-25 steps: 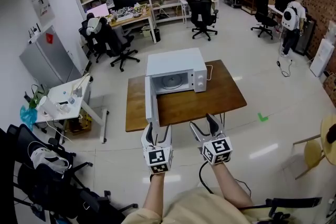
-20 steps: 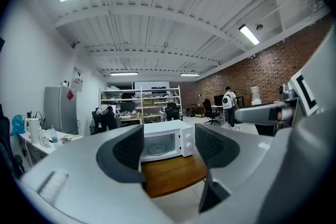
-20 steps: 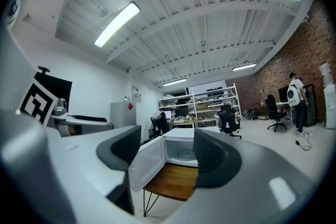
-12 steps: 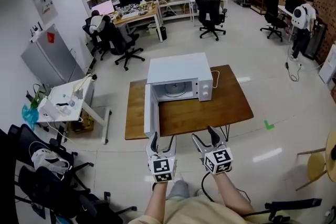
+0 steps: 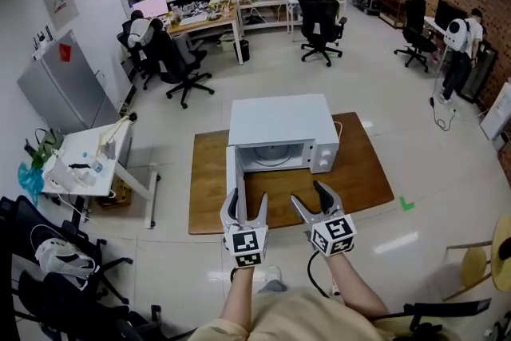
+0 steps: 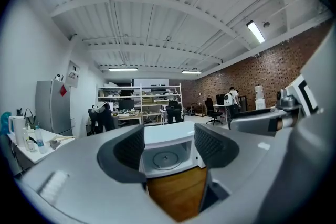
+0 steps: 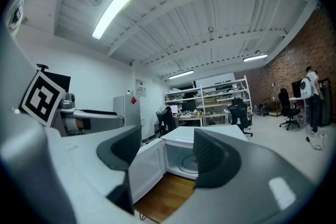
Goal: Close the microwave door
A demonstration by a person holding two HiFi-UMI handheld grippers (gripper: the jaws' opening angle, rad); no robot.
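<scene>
One microwave (image 5: 279, 124) sits on one wooden table (image 5: 363, 172). Its open door (image 5: 230, 168) shows only edge-on from above, its lower end hidden behind the left gripper (image 5: 246, 202). The left and right gripper (image 5: 310, 197) jaws both stand apart, empty, at the table's near edge.

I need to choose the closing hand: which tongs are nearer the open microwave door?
Left. The left tongs hover just before the door at its free edge; the right tongs are off to its right, facing the oven cavity.
</scene>
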